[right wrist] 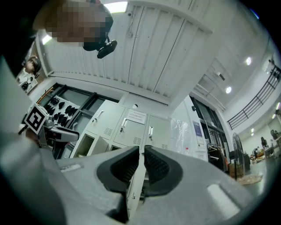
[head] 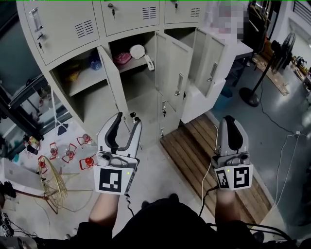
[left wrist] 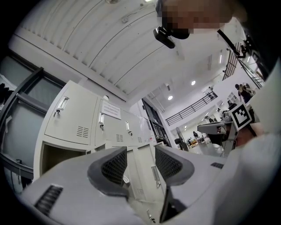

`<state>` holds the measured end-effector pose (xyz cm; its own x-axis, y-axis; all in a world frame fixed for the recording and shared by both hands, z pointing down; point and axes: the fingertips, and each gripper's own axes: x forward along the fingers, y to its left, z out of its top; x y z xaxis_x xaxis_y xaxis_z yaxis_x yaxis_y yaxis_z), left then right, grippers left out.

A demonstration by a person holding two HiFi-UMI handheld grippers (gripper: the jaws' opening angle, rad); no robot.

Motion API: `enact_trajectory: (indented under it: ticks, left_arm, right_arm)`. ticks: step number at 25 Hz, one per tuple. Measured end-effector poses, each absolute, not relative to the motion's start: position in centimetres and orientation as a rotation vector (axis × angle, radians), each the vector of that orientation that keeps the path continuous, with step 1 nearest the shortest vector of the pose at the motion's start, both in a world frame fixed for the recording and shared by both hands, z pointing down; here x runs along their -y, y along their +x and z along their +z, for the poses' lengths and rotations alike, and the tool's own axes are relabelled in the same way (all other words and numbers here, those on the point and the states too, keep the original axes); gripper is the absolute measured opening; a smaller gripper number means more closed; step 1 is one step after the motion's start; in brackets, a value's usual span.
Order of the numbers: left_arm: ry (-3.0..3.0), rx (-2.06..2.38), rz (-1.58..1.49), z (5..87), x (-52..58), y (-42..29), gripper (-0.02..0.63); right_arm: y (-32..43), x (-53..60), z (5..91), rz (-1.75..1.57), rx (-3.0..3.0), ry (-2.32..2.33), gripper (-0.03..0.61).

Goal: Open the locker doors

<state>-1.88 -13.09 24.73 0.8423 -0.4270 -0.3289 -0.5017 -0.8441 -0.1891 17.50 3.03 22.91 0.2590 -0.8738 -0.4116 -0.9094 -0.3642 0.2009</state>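
The left gripper point(head: 127, 119) is held with its jaws well apart and nothing between them, which the left gripper view point(left wrist: 140, 165) confirms: only distant locker fronts show through the gap. The right gripper point(head: 231, 120) has its jaws drawn almost together, and the right gripper view point(right wrist: 141, 165) leaves only a thin slit with nothing held in it. Both grippers hang in front of the lockers point(head: 146, 53), well apart from them, over the floor. Three middle-row doors already stand swung out: the left open door point(head: 114, 82), the middle open door point(head: 173, 68) and the right open door point(head: 210, 61). The top row is still shut: upper left door point(head: 60, 26), upper middle door point(head: 129, 15) and upper right door point(head: 183, 9). Those shut doors lie ahead of and above both grippers. The upper left handle point(head: 36, 19) runs upright, so a gripper would likely need its jaws set across it. The left gripper looks nearer to the upper left and middle doors, the right gripper to the upper right door. Only the head view shows the open compartments and their shelves. The gripper views, tilted upward, show the ceiling and a paper notice point(right wrist: 136, 116) on the upper middle door that the head view cuts off.
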Motion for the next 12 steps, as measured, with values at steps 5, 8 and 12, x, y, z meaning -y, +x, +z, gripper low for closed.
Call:
enact_trajectory:
  ticks: [5, 8, 12]
  left_arm:
    - [-2.76, -0.703, 0.408, 24.5, 13.3, -2.0, 0.199]
    - [-2.757, -0.701, 0.411, 24.4, 13.4, -2.1, 0.199]
    - [-2.753, -0.687, 0.42, 24.2, 13.5, -2.1, 0.198]
  right_arm:
    - [17.6, -2.6, 23.1, 0.682, -1.735, -2.419, 0.023]
    - [17.5, -2.3, 23.0, 0.675, -1.742, -2.414, 0.023]
    - [17.3, -1.8, 22.9, 0.658, -1.763, -2.394, 0.023]
